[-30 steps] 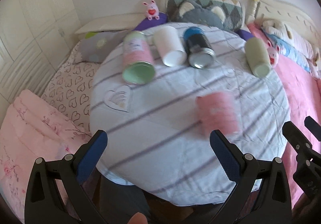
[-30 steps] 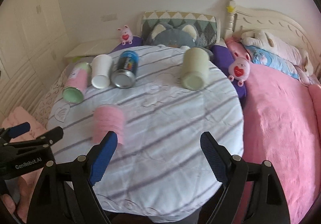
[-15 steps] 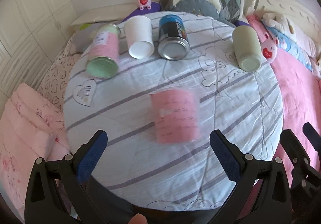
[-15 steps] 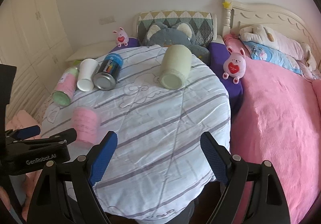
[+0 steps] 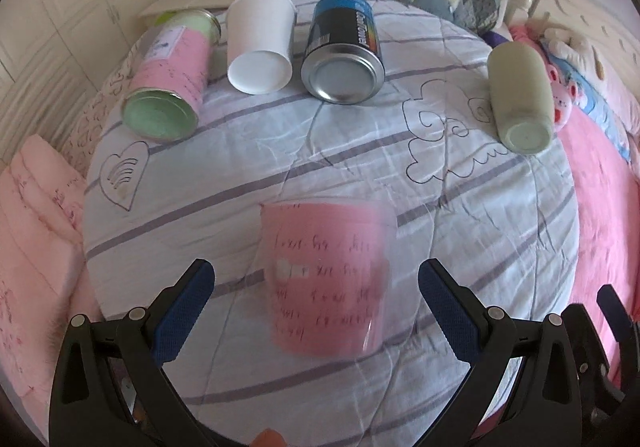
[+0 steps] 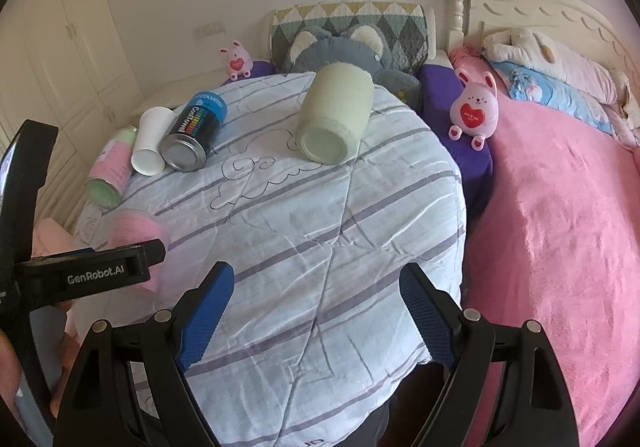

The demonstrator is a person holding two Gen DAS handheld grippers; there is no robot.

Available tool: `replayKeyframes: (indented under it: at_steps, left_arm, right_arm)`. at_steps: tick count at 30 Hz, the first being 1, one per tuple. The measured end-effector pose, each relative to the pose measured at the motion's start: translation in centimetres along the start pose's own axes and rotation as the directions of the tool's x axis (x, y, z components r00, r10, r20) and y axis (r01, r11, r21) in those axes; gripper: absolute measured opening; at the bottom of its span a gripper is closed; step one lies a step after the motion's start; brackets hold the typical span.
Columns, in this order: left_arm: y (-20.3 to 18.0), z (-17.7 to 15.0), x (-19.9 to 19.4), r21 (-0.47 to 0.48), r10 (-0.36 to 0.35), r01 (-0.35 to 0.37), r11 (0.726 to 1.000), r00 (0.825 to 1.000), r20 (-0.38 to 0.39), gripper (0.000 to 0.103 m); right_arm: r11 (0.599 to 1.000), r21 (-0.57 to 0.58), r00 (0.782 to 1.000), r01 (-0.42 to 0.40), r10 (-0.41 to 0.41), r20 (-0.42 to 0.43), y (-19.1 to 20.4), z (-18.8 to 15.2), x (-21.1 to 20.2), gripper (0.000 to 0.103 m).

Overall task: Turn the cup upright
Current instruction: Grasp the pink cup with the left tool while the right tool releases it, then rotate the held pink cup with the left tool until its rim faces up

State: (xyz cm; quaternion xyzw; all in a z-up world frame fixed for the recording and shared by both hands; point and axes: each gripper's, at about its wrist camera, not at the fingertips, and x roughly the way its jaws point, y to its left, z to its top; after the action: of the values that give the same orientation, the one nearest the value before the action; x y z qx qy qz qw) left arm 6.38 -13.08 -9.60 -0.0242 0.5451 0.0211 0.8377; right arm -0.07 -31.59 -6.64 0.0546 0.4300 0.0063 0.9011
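The round table (image 5: 224, 175), under a striped quilt, fills the frame. At lower centre the pink cup (image 5: 326, 279) lies on its side between the wide, empty left tongs (image 5: 316, 287): the approach step. Next, close on its wall. The right tongs (image 6: 316, 299) gape wide, idle.

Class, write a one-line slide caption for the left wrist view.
Open left claw straddles a tipped pink cup on the striped tablecloth.

"GenRobot.AI" stands on the left gripper (image 6: 116, 269); the dark can (image 6: 194, 137) seemingly reads "CoolTowel".
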Motion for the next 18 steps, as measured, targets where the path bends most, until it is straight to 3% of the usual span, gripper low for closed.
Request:
replayKeyframes:
  at_steps: [5, 9, 11, 18]
  left_arm:
    - [-0.1, 0.6, 0.8, -0.009, -0.003, 0.003, 1.000, 1.000, -0.010, 0.097]
    - [0.3, 0.7, 1.5, -0.020, -0.004, 0.003, 1.000, 1.000, -0.024, 0.080]
    - [0.6, 0.7, 2.0, -0.035, -0.056, 0.054, 0.998, 0.996, -0.063, 0.069]
    - [1.4, 0.3, 1.4, -0.028, -0.140, 0.139, 0.990, 0.990, -0.035, 0.067]
  right_arm:
    - [1.000, 0.000, 1.000, -0.001, 0.001, -0.009, -0.1, 0.3, 0.6, 0.086]
    - [1.000, -0.001, 1.000, 0.002, -0.002, -0.013, 0.0, 0.5, 0.9, 0.086]
    - [1.000, 0.001, 1.000, 0.002, -0.002, -0.013, 0.0, 0.5, 1.0, 0.086]
    - [1.000, -0.001, 1.000, 0.008, -0.008, -0.015, 0.2, 0.4, 0.9, 0.086]
